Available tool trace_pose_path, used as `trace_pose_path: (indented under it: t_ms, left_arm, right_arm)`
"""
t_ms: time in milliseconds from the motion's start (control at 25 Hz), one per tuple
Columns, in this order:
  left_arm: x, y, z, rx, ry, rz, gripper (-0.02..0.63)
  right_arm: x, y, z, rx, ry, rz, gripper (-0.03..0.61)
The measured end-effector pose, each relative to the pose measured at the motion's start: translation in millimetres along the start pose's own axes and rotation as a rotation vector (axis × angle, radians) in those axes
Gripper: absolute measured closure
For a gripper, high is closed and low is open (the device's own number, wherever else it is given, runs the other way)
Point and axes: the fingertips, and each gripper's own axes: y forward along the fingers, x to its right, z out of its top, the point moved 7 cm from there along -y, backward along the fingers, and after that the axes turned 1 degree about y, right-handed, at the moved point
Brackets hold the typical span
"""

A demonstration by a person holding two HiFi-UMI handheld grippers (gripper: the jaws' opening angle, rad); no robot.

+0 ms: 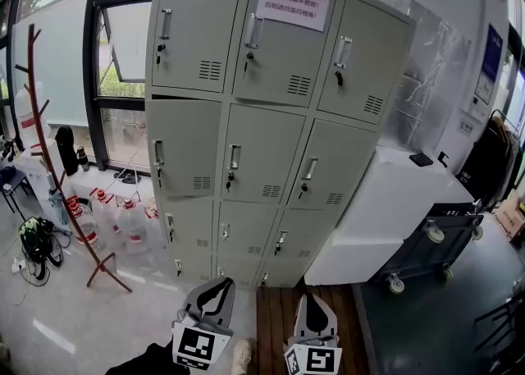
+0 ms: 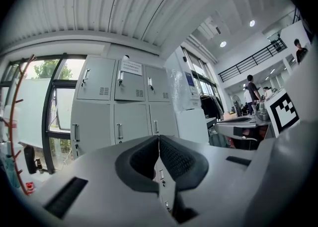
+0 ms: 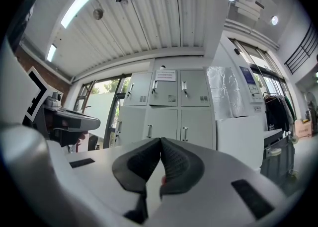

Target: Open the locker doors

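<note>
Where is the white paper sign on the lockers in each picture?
Head view: the paper sign is at the top, just right of centre, on the top row of the lockers.
Left gripper view: small, left of centre, in the upper half.
Right gripper view: small, near centre, a bit above the middle.
Shared landmark: the white cabinet right of the lockers.

Matt grey painted-metal lockers [image 1: 262, 119], paper notice [image 1: 294, 0], wooden floor strip [image 1: 277, 328]
</note>
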Motion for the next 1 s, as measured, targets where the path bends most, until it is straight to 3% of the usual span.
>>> trace_pose_path:
  t_ms: [1000]
  left_arm:
    - [-72, 271, -32, -0.089, -0.009, 0.023, 0.589]
  right_arm:
    - [114, 261, -67, -0.122, -0.028, 0.068, 0.563]
